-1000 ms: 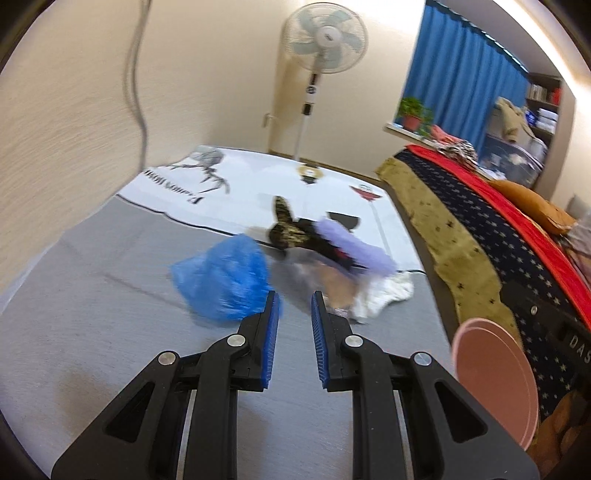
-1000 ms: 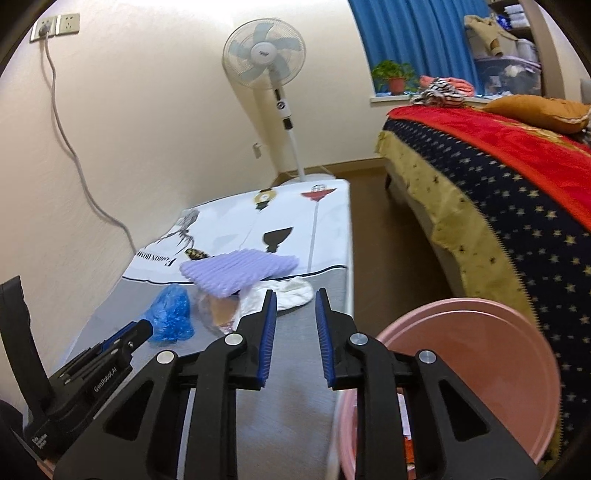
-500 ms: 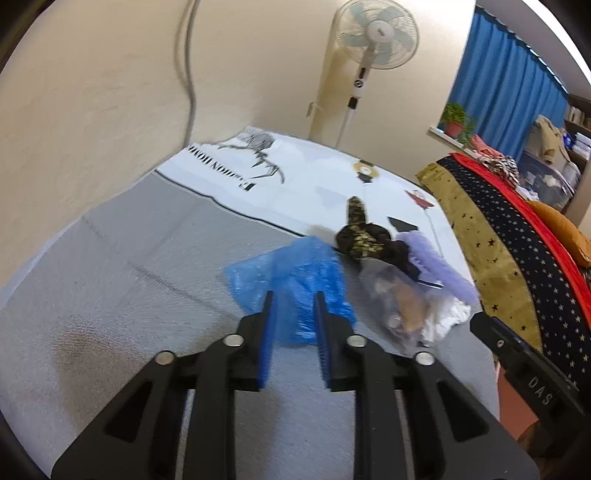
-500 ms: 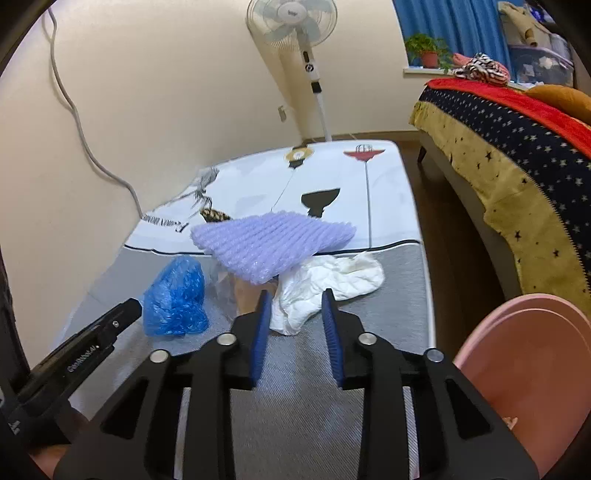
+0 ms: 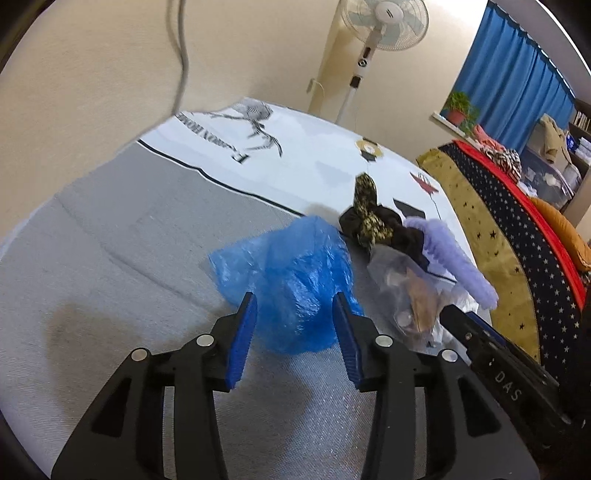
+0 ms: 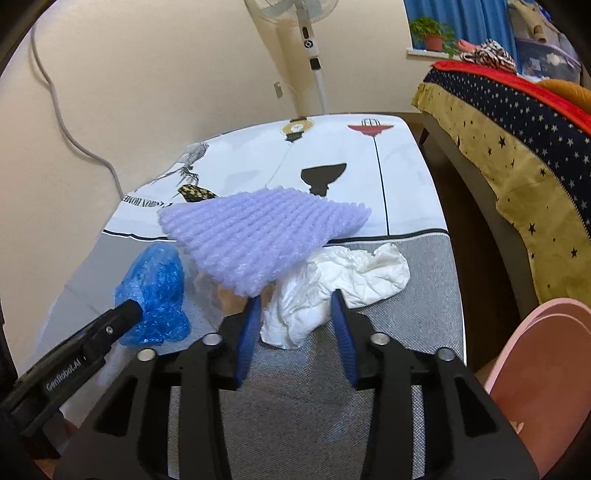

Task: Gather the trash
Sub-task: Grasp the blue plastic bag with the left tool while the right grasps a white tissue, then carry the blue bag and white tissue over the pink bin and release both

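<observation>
Two grippers approach a trash pile beside the pink bin (image 6: 546,387): left gripper (image 5: 293,330), jaws opening, straddles the blue bag (image 5: 291,280); right gripper (image 6: 295,328), jaws closing, flanks the white paper (image 6: 332,280). Nothing is gripped yet; every piece remains uncollected.

- Cream wall (image 5: 92,74) with a grey cable (image 5: 183,55) hanging down it.
- White pedestal fan (image 5: 384,18) in the corner.
- Blue curtains (image 5: 513,66) beside a potted plant (image 6: 430,31).
- Star-patterned bedspread (image 6: 517,122).
</observation>
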A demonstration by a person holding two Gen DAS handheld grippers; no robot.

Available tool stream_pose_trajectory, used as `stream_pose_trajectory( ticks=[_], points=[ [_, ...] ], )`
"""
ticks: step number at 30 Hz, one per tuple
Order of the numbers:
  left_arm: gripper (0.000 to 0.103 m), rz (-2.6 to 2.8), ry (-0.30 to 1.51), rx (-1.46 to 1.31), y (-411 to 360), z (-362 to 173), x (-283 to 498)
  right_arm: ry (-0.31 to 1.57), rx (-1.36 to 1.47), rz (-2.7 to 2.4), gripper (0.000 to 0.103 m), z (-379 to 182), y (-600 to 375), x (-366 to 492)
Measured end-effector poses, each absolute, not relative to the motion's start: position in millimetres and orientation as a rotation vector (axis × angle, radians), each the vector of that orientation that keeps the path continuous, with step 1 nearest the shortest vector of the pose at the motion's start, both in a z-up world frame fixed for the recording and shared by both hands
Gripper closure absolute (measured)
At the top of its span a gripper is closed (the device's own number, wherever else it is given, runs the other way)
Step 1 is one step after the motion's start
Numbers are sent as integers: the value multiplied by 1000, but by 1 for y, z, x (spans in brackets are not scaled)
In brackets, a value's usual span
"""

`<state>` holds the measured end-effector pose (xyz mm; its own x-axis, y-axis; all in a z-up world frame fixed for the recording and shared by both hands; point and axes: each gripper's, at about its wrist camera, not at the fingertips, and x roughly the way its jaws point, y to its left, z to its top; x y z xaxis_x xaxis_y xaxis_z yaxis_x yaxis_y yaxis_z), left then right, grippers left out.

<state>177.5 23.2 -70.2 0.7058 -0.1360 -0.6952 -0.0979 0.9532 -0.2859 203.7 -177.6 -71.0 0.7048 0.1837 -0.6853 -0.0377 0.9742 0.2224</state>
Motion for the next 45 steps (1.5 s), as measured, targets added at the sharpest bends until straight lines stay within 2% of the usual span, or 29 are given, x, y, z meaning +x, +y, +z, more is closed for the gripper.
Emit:
stream_pose_trajectory(
  ticks=[1,4,6,10,45],
  points=[
    [71,-24,799,-311,22,-71,178,783,202,128,80,-71,-178,204],
    [88,-35,826,-318,22,-75,179,794,203,141,96,-73,-177,204],
    [95,-29,829,-323,24,-77,178,794,201,144,99,-72,-177,202],
    [100,-25,820,-323,24,-73,174,787,204,149,100,-68,-179,195],
    [101,-153,695,-214,-1,-27,89,656,116,122,100,12,-205,62]
  ],
)
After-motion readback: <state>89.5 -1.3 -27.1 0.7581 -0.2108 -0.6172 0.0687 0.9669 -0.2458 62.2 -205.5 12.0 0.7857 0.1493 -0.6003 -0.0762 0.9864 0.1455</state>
